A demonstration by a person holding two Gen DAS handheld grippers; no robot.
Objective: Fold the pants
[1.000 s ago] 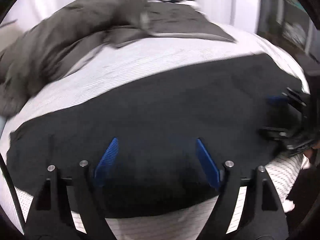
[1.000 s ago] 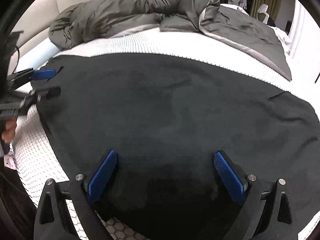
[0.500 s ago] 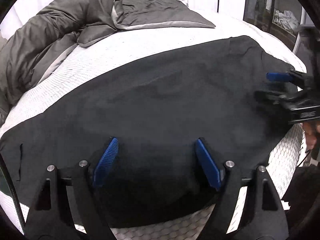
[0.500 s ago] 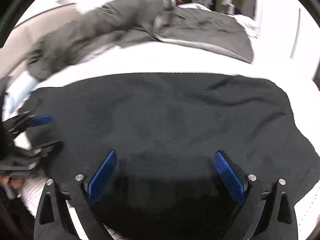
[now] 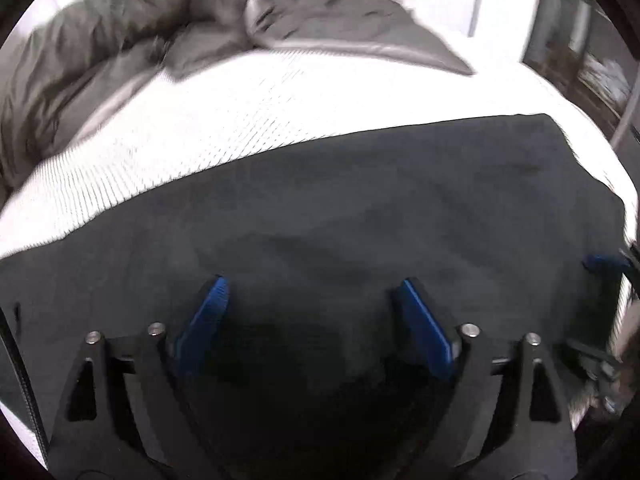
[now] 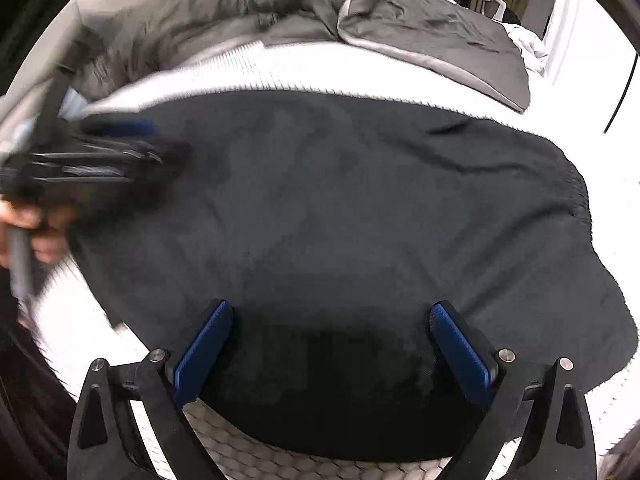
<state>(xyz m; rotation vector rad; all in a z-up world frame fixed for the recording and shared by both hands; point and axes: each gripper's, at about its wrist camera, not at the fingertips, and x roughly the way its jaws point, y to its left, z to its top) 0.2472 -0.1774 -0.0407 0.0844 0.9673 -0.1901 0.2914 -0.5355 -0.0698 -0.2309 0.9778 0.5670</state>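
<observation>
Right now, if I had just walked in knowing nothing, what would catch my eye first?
A big flat black pair of pants lies across the white textured mattress, filling the near half of both views. Blue-padded black grippers hang over it with nothing between their pads: the right gripper wide open, the left gripper with jaws opening. Behind, a rumpled grey duvet is heaped at the far side.

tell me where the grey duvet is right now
The grey duvet lies bunched at the far side of the white mattress, beyond the black pants.
</observation>
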